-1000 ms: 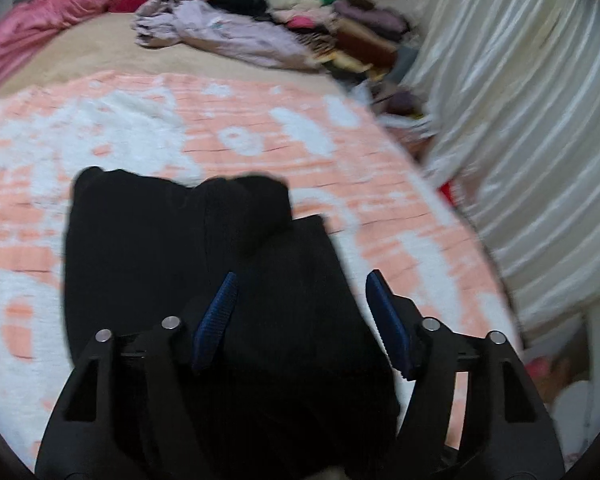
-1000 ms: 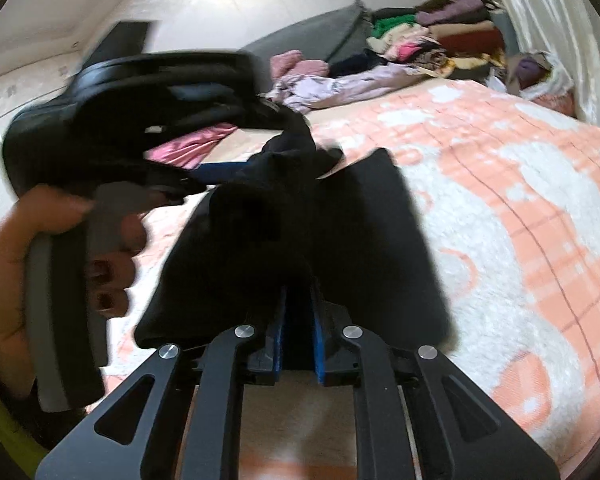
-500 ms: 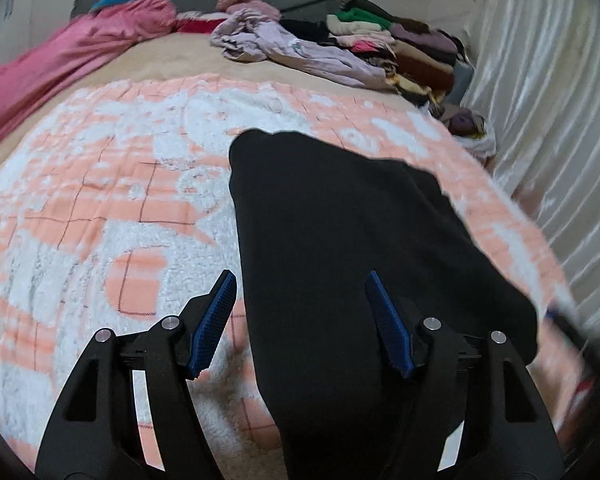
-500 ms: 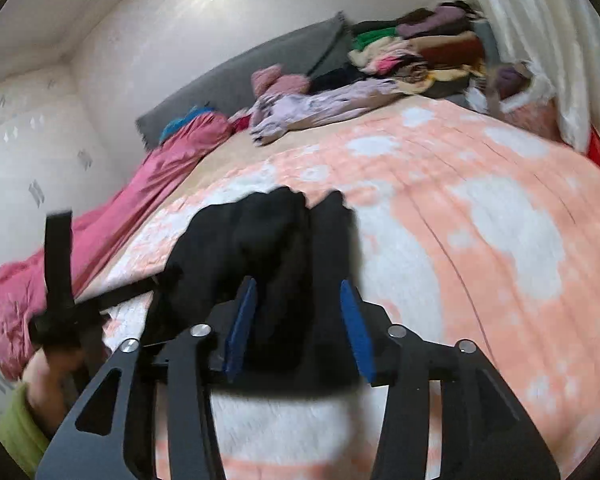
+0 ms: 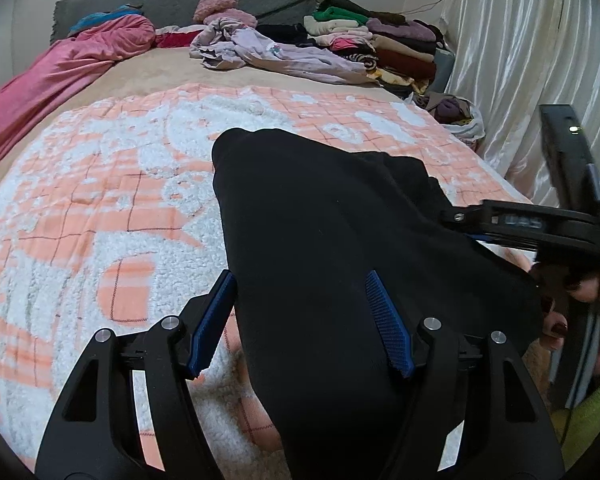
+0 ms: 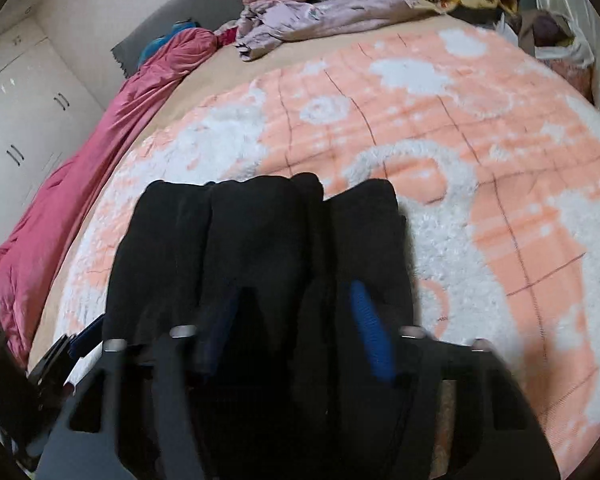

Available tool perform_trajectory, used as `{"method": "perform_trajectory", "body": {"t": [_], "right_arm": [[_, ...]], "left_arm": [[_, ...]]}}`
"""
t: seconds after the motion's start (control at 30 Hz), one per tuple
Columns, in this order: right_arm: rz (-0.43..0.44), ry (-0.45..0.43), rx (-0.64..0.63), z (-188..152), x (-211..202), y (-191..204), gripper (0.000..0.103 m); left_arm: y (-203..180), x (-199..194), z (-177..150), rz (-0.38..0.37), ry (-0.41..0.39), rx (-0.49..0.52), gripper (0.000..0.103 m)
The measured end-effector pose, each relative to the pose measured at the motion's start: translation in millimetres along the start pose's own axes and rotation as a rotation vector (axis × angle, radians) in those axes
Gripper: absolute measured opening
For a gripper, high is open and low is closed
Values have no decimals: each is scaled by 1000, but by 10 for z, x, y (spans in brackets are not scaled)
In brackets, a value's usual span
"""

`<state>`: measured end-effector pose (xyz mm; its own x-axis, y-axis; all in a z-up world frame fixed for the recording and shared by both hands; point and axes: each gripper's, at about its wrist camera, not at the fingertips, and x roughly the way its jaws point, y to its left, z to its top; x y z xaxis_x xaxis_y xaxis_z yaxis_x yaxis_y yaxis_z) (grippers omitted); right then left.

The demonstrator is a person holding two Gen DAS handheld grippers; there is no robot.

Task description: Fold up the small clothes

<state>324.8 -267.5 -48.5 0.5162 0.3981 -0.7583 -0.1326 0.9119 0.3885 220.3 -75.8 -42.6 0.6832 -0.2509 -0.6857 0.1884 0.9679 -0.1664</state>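
Your left claw (image 5: 300, 320) stands open over the black cloth (image 5: 320, 220), gripping nothing. Your right claw (image 6: 300, 320), jaws just closing, straddles it without pinching. The cloth lies at lower centre on the blanket (image 5: 80, 200). It looks soft and limp; take an edge corner.

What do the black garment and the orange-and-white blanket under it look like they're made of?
Black garment: a soft matte knit, maybe cotton jersey or fleece; it drapes in rounded folds with no shine, weave too dark to read. Blanket: fluffy sherpa-like pile, probably synthetic; the white patches show curly tufts, the orange ones look flatter.
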Motion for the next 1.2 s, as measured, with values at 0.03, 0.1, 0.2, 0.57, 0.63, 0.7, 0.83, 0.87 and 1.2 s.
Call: {"method": "perform_trajectory", "body": {"t": [0.03, 0.1, 0.2, 0.57, 0.63, 0.7, 0.83, 0.87, 1.2], "right_arm": [[25, 6, -2, -7, 12, 15, 24], [21, 0, -30, -16, 1, 89, 18], [19, -44, -49, -25, -96, 157, 14], [-84, -150, -93, 14, -533, 15, 12], [-111, -116, -87, 1, -396, -71, 12], [-125, -82, -81, -44, -262, -136, 13], [-157, -93, -101, -107, -147, -153, 15], [-162, -95, -105, -111, -156, -146, 16], [-73, -208, -61, -269, -748, -144, 36]], "left_arm": [[-4, -6, 1, -1, -1, 2, 59], [-6, -4, 13, -4, -1, 0, 59], [-15, -21, 7, -12, -1, 4, 60], [-204, -153, 1, -107, 1, 37, 65], [-248, -120, -28, -95, 9, 54, 67], [-264, -83, -64, -75, 14, 69, 68], [-215, 3, -99, -82, 37, 50, 72], [-192, 15, -103, -86, 41, 42, 72], [-146, -7, -94, -95, 46, 24, 73]]}}
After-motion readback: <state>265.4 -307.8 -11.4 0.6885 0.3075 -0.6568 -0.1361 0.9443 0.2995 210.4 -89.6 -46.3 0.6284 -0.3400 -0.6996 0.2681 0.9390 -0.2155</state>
